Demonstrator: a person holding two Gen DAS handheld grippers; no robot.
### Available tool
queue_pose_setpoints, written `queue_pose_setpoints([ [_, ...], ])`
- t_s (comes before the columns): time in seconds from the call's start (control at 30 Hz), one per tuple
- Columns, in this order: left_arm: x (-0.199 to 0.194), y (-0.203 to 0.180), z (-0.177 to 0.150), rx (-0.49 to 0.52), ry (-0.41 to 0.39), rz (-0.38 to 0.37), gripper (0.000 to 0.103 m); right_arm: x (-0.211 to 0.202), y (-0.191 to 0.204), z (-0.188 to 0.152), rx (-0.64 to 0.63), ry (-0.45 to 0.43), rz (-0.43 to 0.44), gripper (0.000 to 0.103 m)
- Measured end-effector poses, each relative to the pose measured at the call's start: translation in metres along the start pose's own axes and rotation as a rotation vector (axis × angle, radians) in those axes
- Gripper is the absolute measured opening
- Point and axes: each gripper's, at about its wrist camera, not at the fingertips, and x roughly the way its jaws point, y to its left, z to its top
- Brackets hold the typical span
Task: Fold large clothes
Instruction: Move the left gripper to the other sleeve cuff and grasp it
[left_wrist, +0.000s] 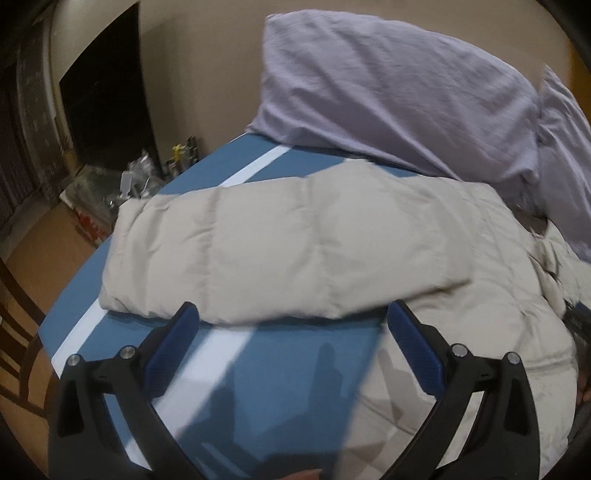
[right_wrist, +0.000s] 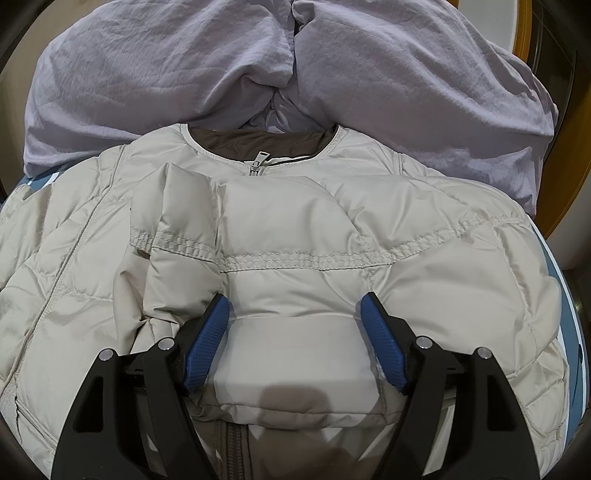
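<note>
A beige puffer jacket (right_wrist: 295, 236) lies front up on a blue table (left_wrist: 288, 354), zipper shut, collar toward the far side. One sleeve (left_wrist: 266, 247) stretches out to the left across the table. The other sleeve is folded across the chest (right_wrist: 295, 343). My left gripper (left_wrist: 291, 314) is open and empty, just short of the outstretched sleeve's near edge. My right gripper (right_wrist: 293, 306) is open, its blue pads (right_wrist: 207, 343) on either side of the folded sleeve's cuff end, not closed on it.
A large lavender garment (right_wrist: 184, 74) is piled at the table's far side, behind the jacket's collar; it also shows in the left wrist view (left_wrist: 388, 92). White stripes (left_wrist: 207, 354) cross the blue tabletop. Clutter (left_wrist: 140, 177) and a wooden chair (left_wrist: 14, 314) stand beyond the table's left edge.
</note>
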Motion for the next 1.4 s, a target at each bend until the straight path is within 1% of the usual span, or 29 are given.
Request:
queue_pose_setpoints([
  [0.07,0.007,0.014,0.005,-0.015,0.008,0.001,0.101,0.000,0.000,0.000,0.000,0.000,-0.001,0.076],
  [0.23,0.024,0.058,0.022,-0.078,0.017,0.038,0.101,0.000,0.000,0.000,0.001,0.000,-0.001,0.076],
  [0.4,0.035,0.091,0.033,-0.135,0.030,0.064,0.101,0.000,0.000,0.000,0.001,0.000,-0.001,0.076],
  [0.53,0.049,0.115,0.034,-0.189,0.066,0.054,0.101,0.000,0.000,0.000,0.002,0.000,-0.001,0.076],
  [0.67,0.061,0.132,0.027,-0.221,0.104,0.055,0.101,0.000,0.000,0.000,0.002,0.000,-0.001,0.076],
  [0.77,0.069,0.137,0.021,-0.225,0.125,0.053,0.101,0.000,0.000,0.000,0.002,0.000,0.000,0.076],
  [0.87,0.070,0.137,0.020,-0.214,0.114,0.061,0.101,0.000,0.000,0.000,0.002,0.000,0.000,0.076],
  [1.1,0.072,0.140,0.021,-0.216,0.108,0.051,0.101,0.000,-0.001,0.000,0.003,0.000,0.001,0.076],
  [1.3,0.070,0.152,0.022,-0.269,0.115,0.046,0.101,0.002,0.001,-0.001,0.009,0.000,0.007,0.076],
  [1.4,0.072,0.144,0.023,-0.249,0.119,0.074,0.098,0.002,0.002,-0.001,0.012,0.000,0.008,0.076],
])
